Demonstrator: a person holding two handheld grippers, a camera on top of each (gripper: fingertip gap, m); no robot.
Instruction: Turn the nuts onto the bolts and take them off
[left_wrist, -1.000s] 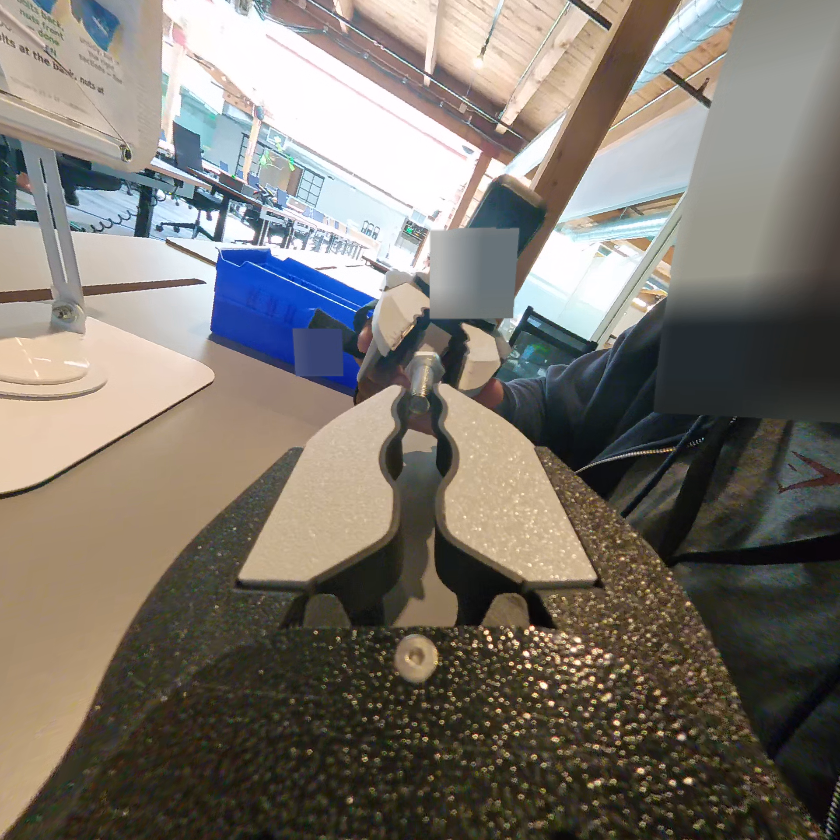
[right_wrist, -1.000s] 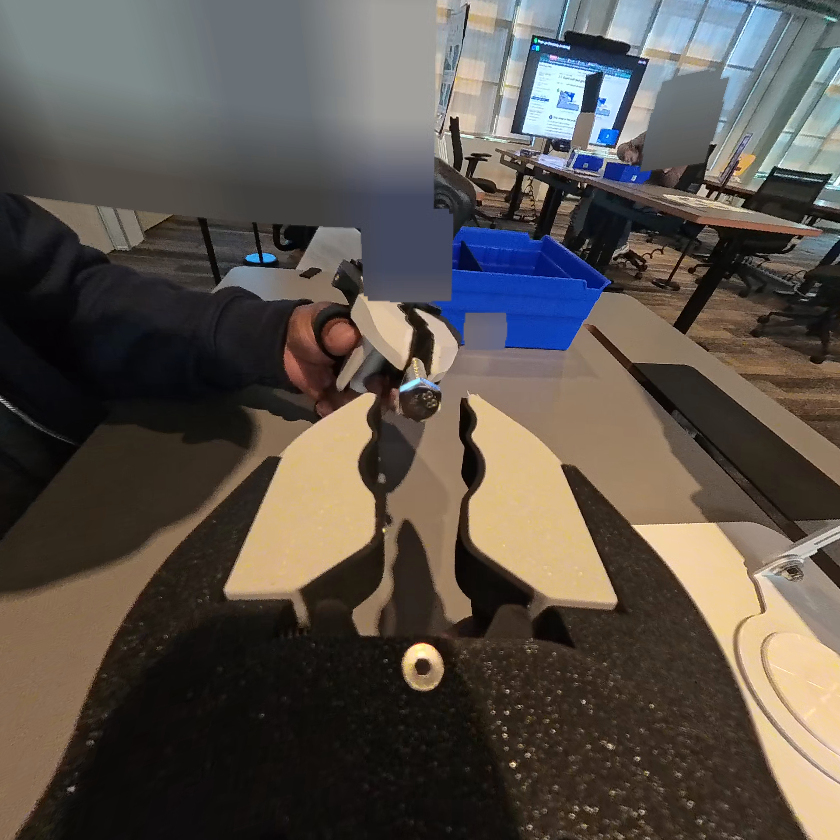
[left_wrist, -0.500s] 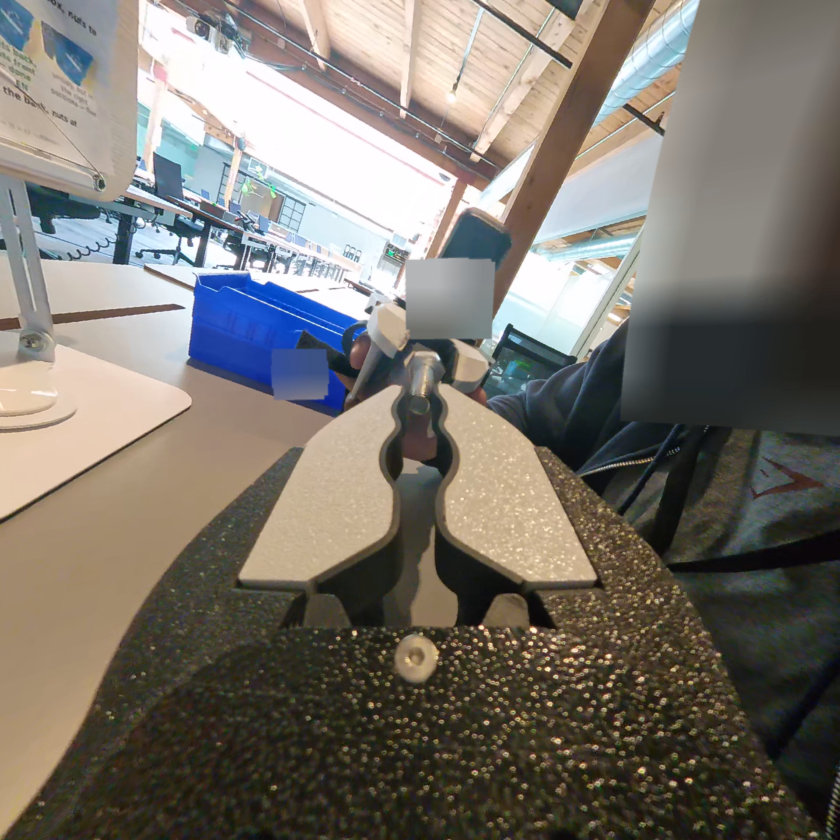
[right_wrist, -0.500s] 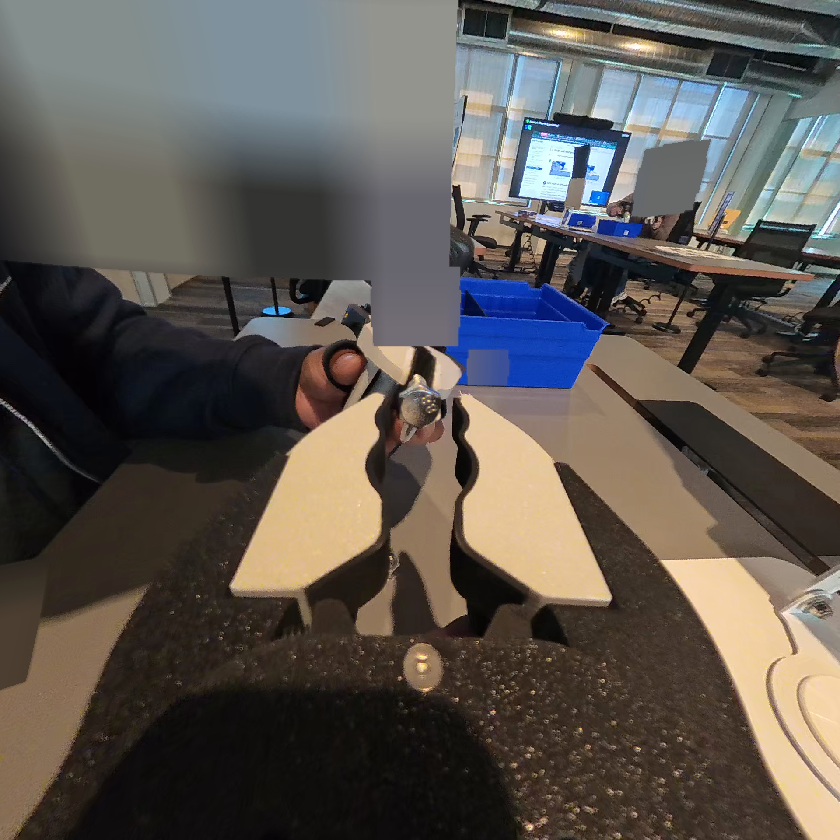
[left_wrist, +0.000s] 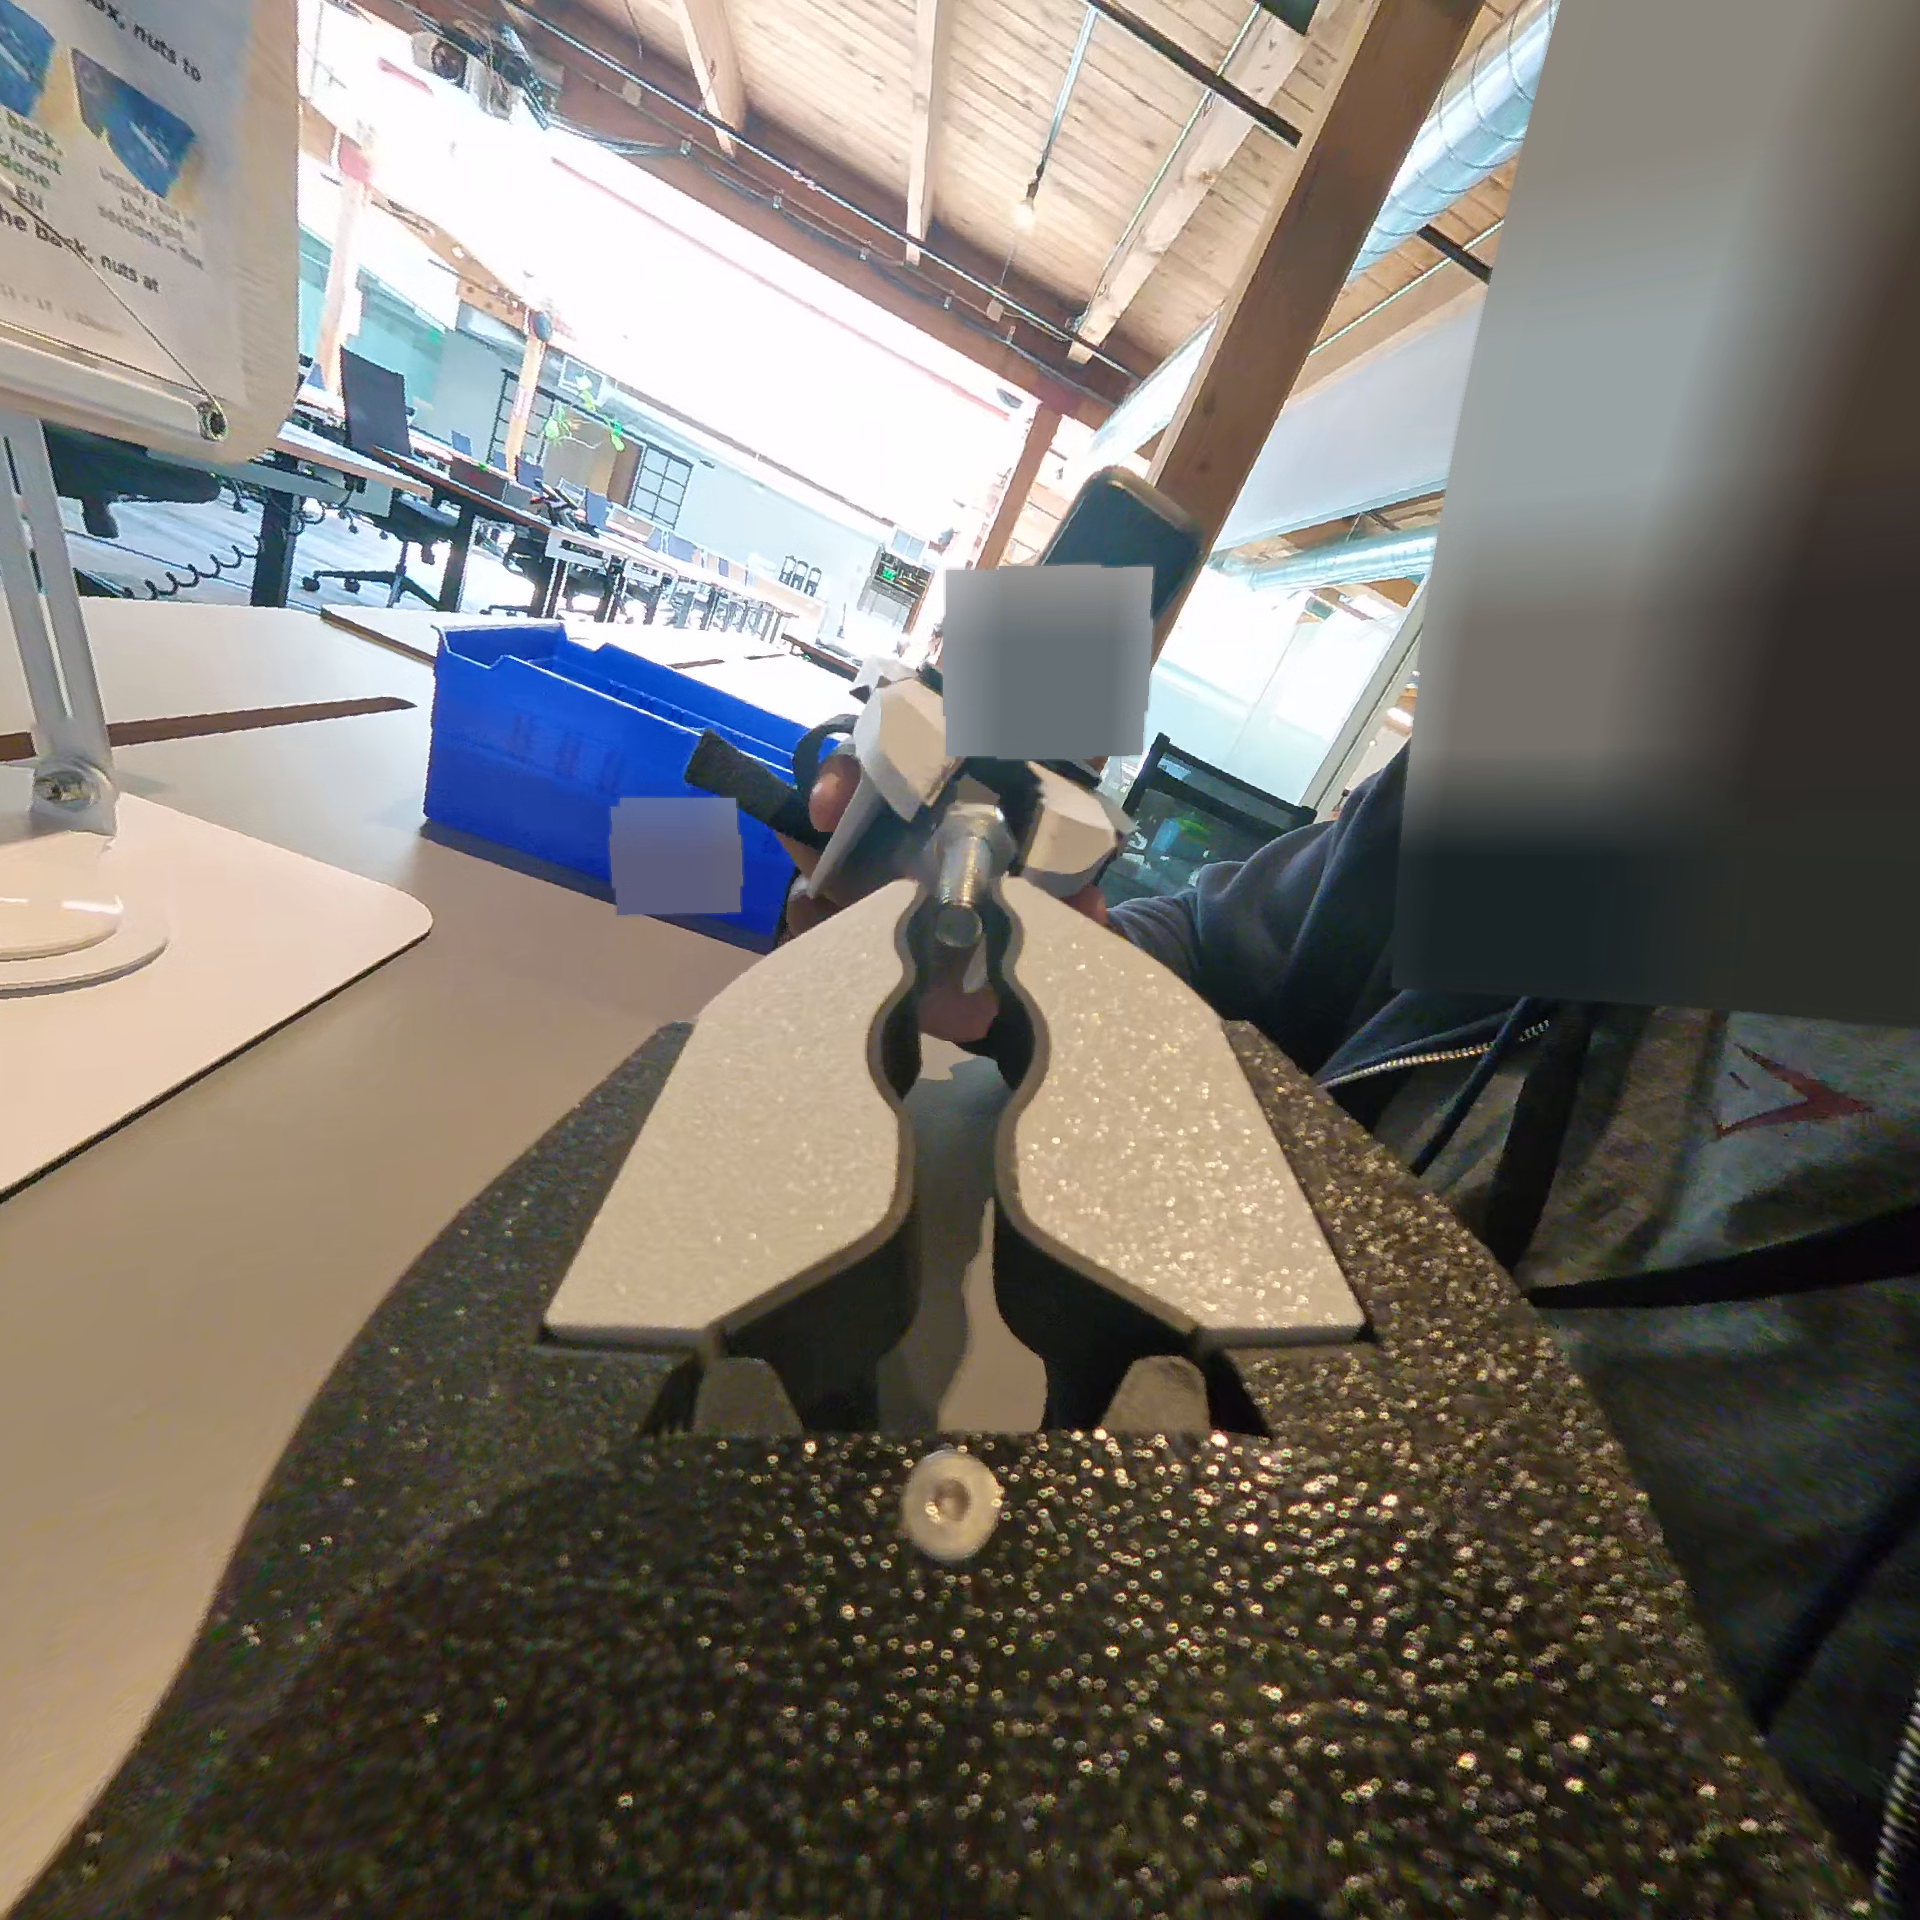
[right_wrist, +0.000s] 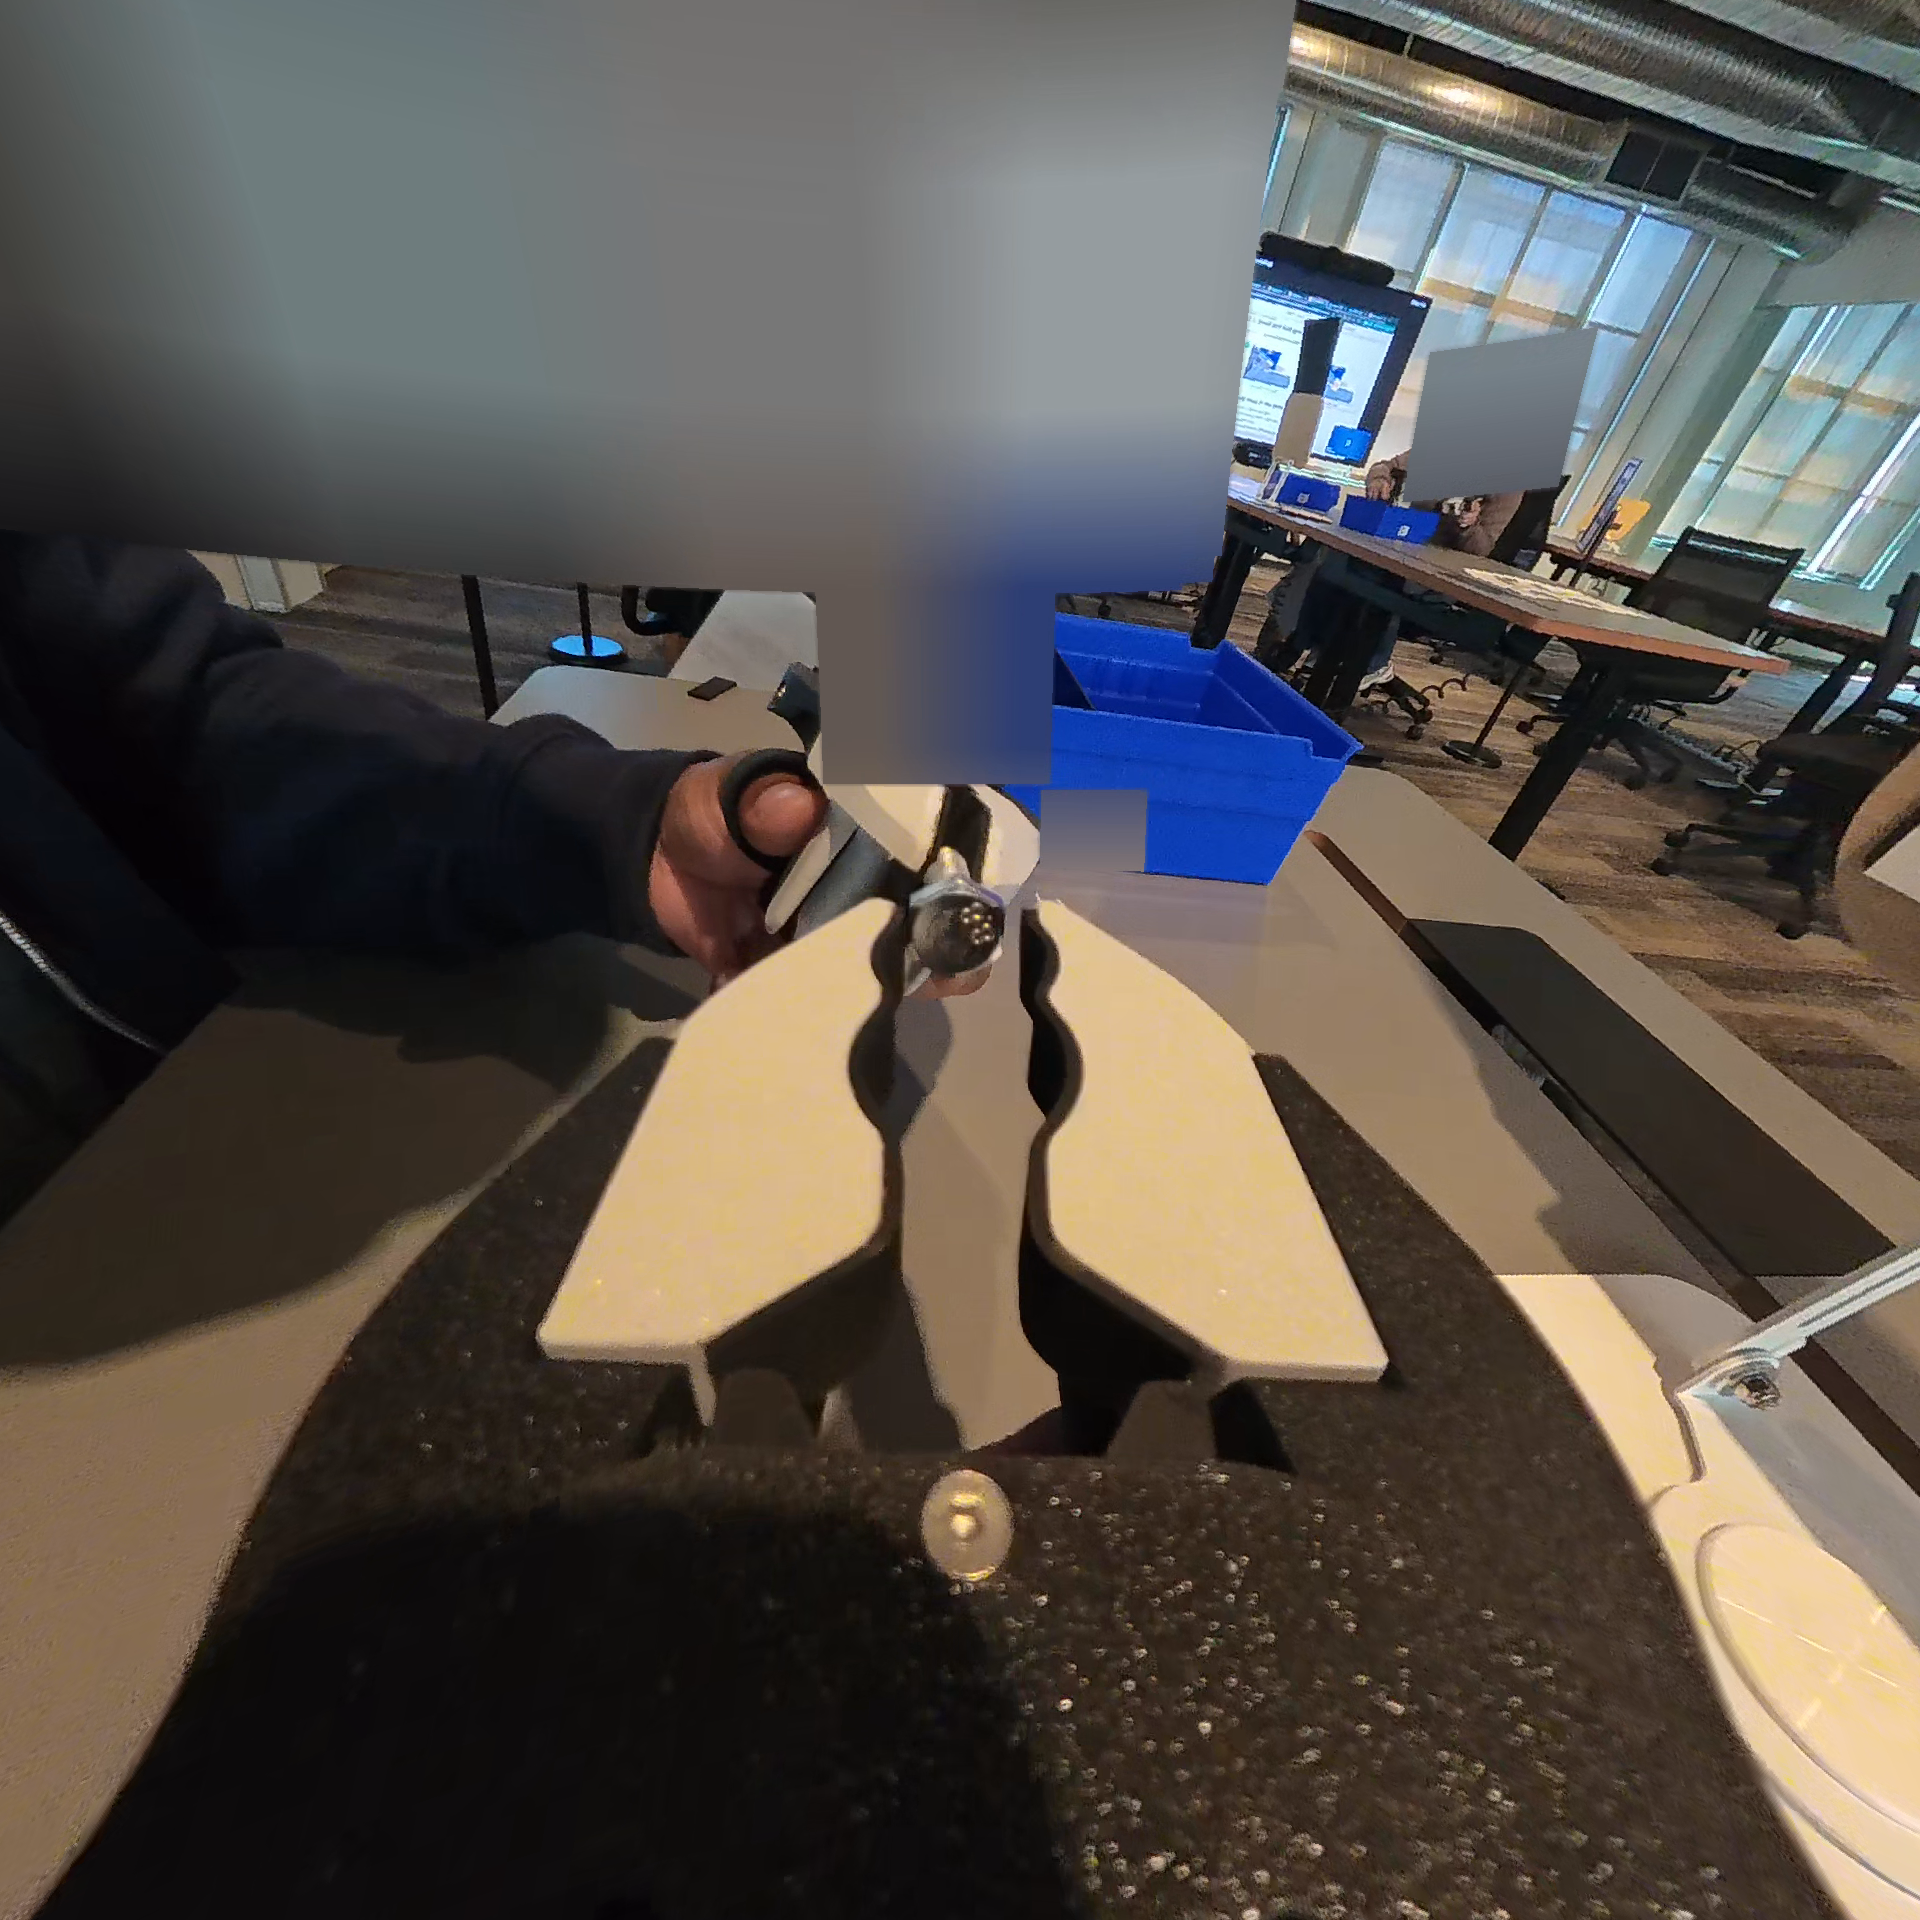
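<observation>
A silver bolt (left_wrist: 961, 883) is held in the air between my two grippers. My left gripper (left_wrist: 956, 935) is shut on its threaded end, and the shank points away toward the right gripper's white fingers (left_wrist: 1070, 836). In the right wrist view the bolt's hex head (right_wrist: 956, 925) sits between the tips of my right gripper (right_wrist: 958, 920). Its jaws stand close on either side of the head with a narrow gap showing. Behind the head are the left gripper's fingers (right_wrist: 821, 883) and the hand (right_wrist: 717, 862) that holds it. I cannot make out a nut clearly.
A blue bin (left_wrist: 561, 748) stands on the grey table (left_wrist: 260, 1195) behind the grippers; it also shows in the right wrist view (right_wrist: 1195, 769). A white stand base (left_wrist: 208, 966) with a sign lies to one side (right_wrist: 1787, 1621). The person's dark sleeve (right_wrist: 364, 810) and torso (left_wrist: 1714, 1299) are close by. Less than 4 cm separates the two grippers' tips.
My right gripper has moved up to the bolt head, narrowed its jaws around it and rolled a little. My left gripper has kept hold of the bolt's threaded end.
</observation>
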